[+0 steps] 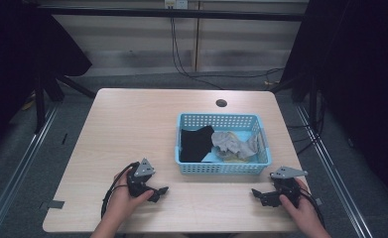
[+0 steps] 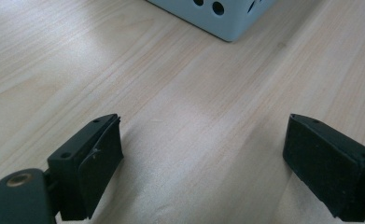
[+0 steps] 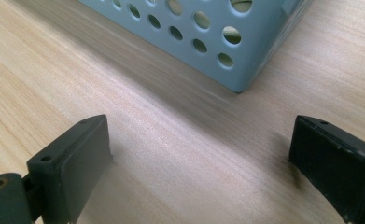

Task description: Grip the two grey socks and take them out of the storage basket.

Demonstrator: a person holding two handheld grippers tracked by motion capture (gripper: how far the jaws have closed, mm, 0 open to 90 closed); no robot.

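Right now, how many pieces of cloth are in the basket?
2 clearly: a black cloth at the left of the basket, a grey cloth right of it. More may lie hidden underneath.

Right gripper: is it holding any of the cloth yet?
No, the right gripper has its jaws wide apart over bare table, beside the blue basket.

The right claw [image 3: 201,163] stands wide with nothing between its jaws, low over the bench [image 3: 180,154], near a blue basket's [image 3: 203,42] corner.
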